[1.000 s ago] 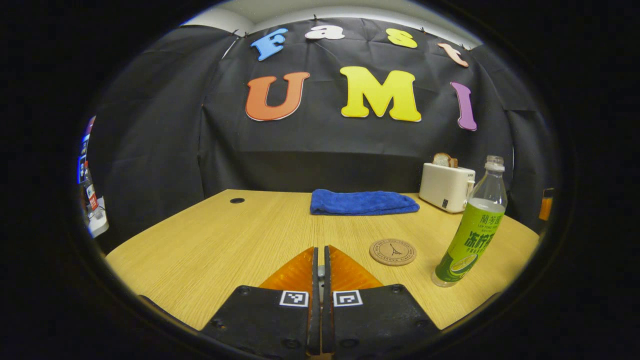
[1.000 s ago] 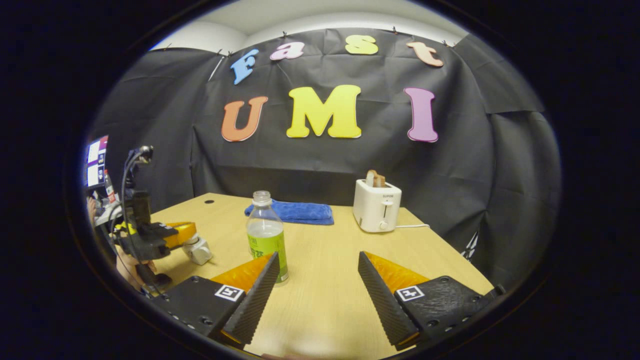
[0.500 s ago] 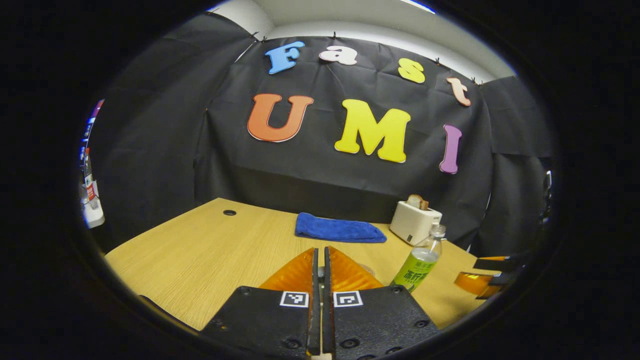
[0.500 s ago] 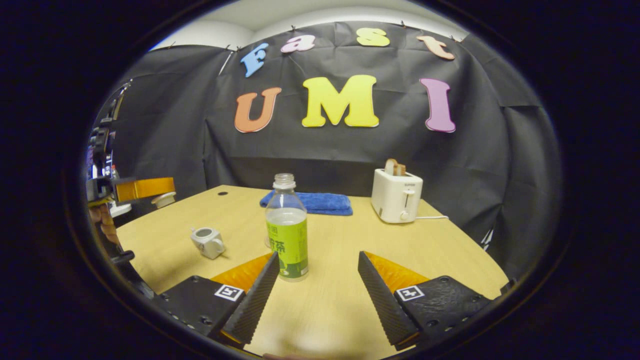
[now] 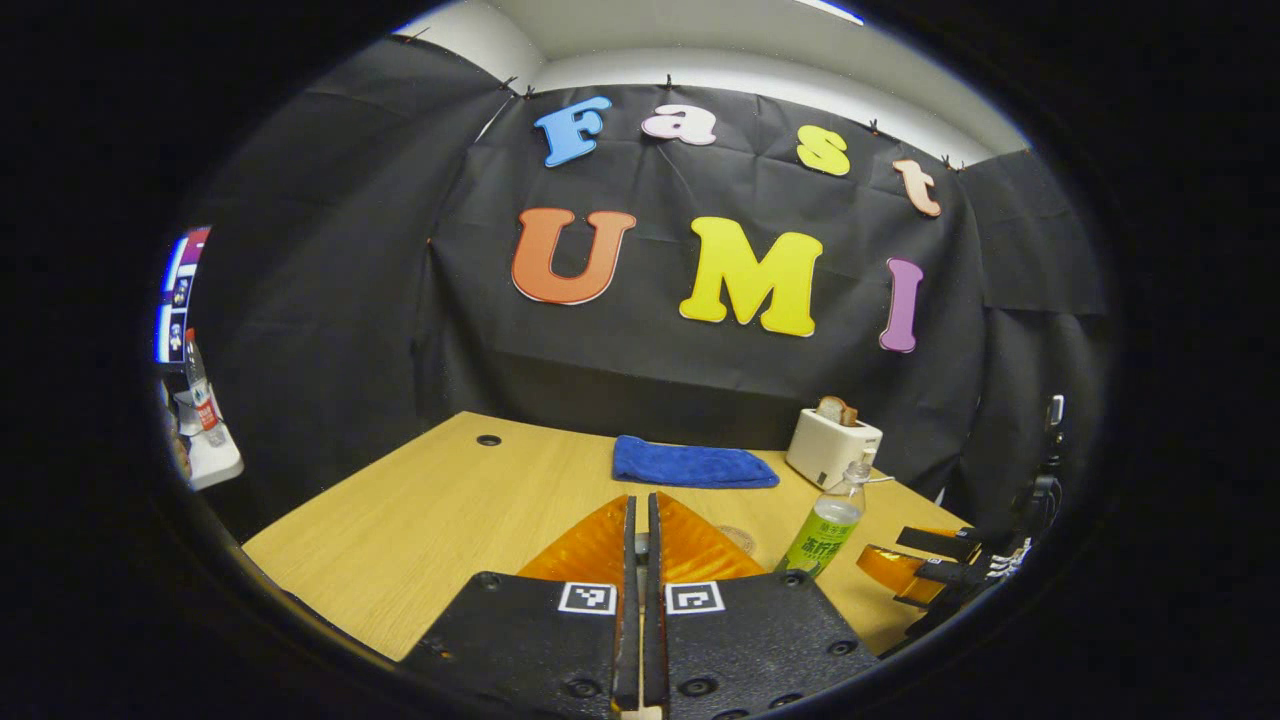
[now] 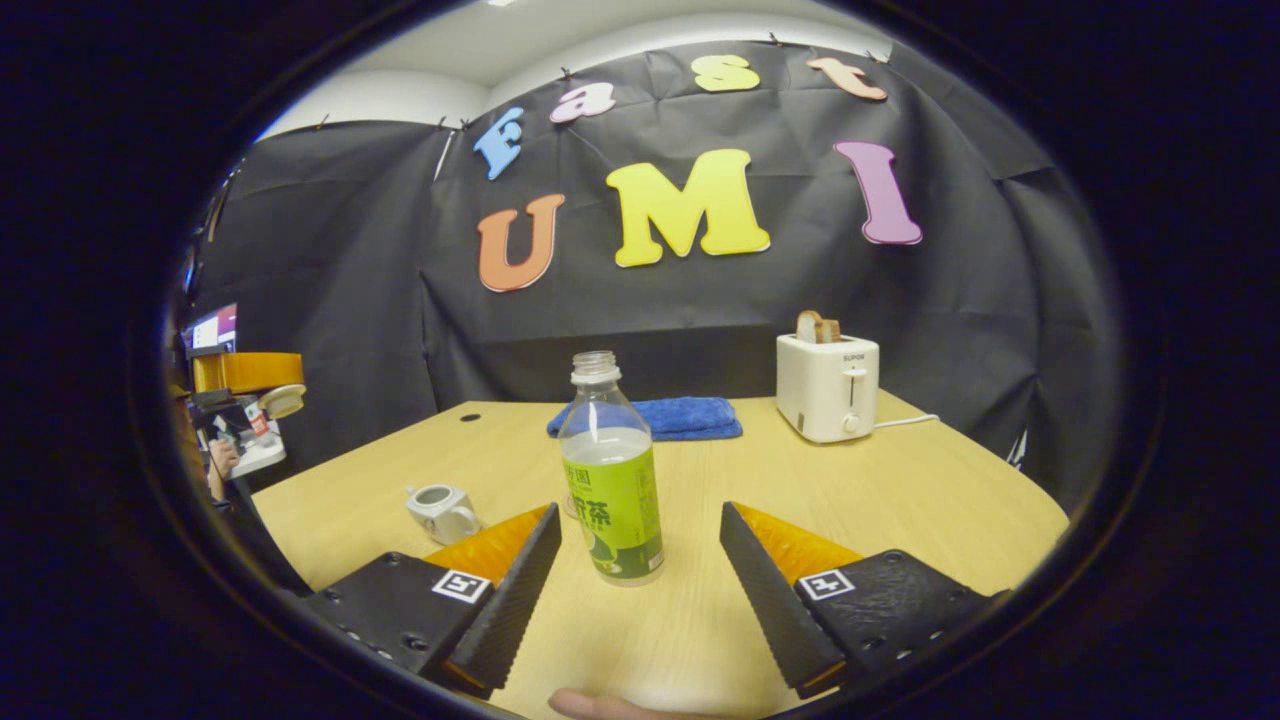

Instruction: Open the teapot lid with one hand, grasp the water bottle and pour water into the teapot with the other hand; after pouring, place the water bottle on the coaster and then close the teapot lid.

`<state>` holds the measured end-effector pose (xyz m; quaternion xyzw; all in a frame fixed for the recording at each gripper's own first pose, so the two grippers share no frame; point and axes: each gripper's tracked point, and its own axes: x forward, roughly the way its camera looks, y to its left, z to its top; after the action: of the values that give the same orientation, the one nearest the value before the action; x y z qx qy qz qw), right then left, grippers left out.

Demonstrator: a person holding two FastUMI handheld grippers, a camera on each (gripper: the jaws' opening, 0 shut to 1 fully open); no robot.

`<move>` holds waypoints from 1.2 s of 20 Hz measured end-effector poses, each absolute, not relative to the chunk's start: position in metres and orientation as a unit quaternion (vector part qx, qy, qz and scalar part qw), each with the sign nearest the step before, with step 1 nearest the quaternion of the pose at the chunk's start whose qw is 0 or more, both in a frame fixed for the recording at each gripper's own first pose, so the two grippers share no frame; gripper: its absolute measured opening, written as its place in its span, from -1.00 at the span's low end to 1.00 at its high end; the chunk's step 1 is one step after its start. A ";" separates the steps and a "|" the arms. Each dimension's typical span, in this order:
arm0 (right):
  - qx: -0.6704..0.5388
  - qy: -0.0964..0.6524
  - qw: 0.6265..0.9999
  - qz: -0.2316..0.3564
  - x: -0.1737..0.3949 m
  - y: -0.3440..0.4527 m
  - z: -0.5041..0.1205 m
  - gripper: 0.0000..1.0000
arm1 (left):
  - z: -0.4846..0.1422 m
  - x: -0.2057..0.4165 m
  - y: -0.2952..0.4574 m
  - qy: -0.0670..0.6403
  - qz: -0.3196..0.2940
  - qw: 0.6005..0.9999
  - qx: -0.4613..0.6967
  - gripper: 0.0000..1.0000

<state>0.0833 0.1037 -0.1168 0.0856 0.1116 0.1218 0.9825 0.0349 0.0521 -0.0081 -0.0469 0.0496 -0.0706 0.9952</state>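
Teapot lid's off now, lifted well clear of the pot compared to a second ago.

Left gripper view: the left tool (image 5: 640,520) is pinched nearly closed; what's between the fingers is hidden here. Water bottle (image 5: 828,523) stands at 4 o'clock on the tabletop (image 5: 450,500), with the right tool (image 5: 915,560) right beside it.

Right gripper view: the right tool (image 6: 640,545) is spread wide and has crept up, bottle (image 6: 610,470) dead centre between the fingers, untouched. Open teapot (image 6: 443,510) sits at 8 o'clock; at 9 the left tool (image 6: 255,385) holds the lid (image 6: 281,400) high. Grabbing the bottle looks next.
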 end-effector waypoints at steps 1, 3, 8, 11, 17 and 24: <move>0.087 0.111 0.982 0.124 0.088 0.107 -0.120 0.93 | -0.010 0.033 0.051 0.055 -0.072 0.995 -0.042 -0.92; 0.083 0.117 0.982 0.125 0.098 0.112 -0.127 0.93 | -0.008 0.030 0.049 0.055 -0.074 0.995 -0.033 -0.92; 0.076 0.096 0.984 0.133 0.137 0.133 -0.125 0.93 | -0.001 0.023 0.044 0.045 -0.084 0.995 -0.019 -0.92; 0.064 0.103 0.986 0.116 0.157 0.136 -0.132 0.86 | -0.001 0.020 0.039 0.044 -0.099 0.994 -0.014 -0.92; 0.068 0.115 0.985 0.112 0.158 0.141 -0.139 0.49 | -0.005 0.021 0.047 0.051 -0.100 0.994 -0.016 -0.92; -0.054 0.121 0.987 0.090 0.148 0.146 -0.119 0.43 | -0.003 0.019 0.065 0.048 -0.086 0.995 0.003 -0.92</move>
<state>0.1483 0.1463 -0.1186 -0.0538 0.1212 0.0896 0.9871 0.0187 0.0650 -0.0027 0.0034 0.0479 -0.0859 0.9951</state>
